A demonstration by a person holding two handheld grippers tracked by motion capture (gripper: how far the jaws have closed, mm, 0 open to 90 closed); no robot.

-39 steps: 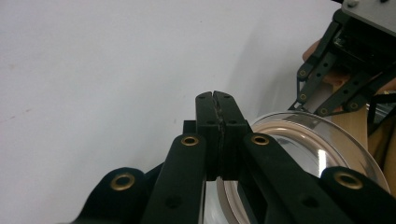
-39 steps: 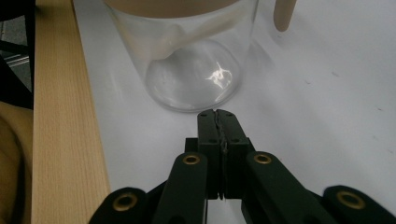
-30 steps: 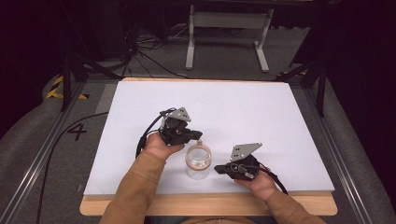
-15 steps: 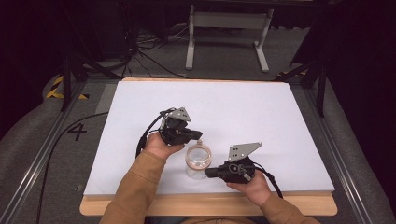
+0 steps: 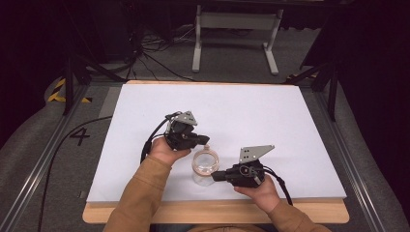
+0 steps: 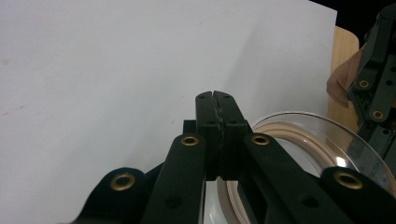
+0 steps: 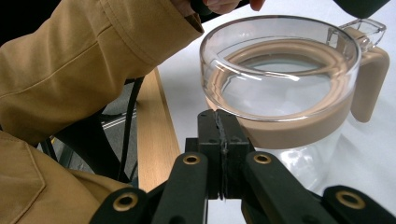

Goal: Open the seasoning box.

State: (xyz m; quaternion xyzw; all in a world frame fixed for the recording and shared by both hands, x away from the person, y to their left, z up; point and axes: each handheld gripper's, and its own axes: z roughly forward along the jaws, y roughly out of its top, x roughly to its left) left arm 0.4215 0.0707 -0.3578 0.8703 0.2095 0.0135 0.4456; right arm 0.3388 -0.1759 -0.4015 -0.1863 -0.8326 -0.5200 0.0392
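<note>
The clear jug (image 5: 205, 166) with a beige rim band stands upright near the front edge of the white worktop (image 5: 251, 116), between both grippers. The left gripper (image 5: 203, 140) is just behind it and the right gripper (image 5: 216, 176) just beside it, each with fingers pressed together on nothing. The right gripper view shows the jug's beige handle (image 7: 370, 84) and a tan sleeve (image 7: 88, 60) close beside it.

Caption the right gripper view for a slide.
Shut right tool beside a clear glass jug with a tan band and handle.

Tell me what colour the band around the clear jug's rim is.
Beige, matching its handle; the band on the jug shows best in the right gripper view.
</note>
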